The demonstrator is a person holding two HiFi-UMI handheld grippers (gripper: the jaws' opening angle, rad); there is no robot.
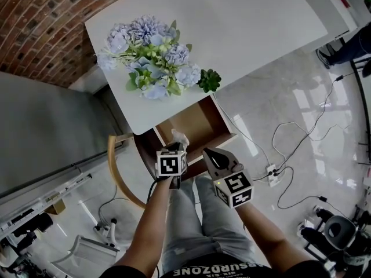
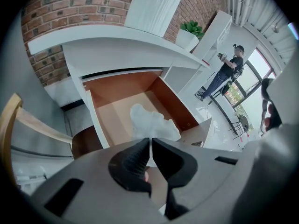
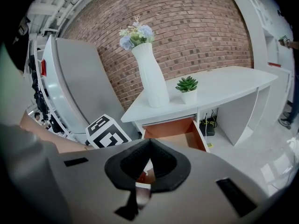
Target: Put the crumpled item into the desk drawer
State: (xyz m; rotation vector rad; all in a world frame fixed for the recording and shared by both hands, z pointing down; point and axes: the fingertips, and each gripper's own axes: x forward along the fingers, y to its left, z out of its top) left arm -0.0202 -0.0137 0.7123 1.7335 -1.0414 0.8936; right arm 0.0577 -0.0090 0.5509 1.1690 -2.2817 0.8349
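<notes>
I see a red brick wall (image 1: 35, 22) behind the white tabletop (image 1: 243, 22) and a grey panel (image 1: 40, 132) beside it. There's a glossy pale floor (image 1: 307, 97) with a power strip (image 1: 271, 171), a curved wooden chair (image 1: 114, 167), and bright windows (image 2: 259, 66).

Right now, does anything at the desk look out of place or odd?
Nothing spilled or damaged. The drawer stands open, and the left gripper pinches the crumpled white item over it; vase and plant stand upright.
</notes>
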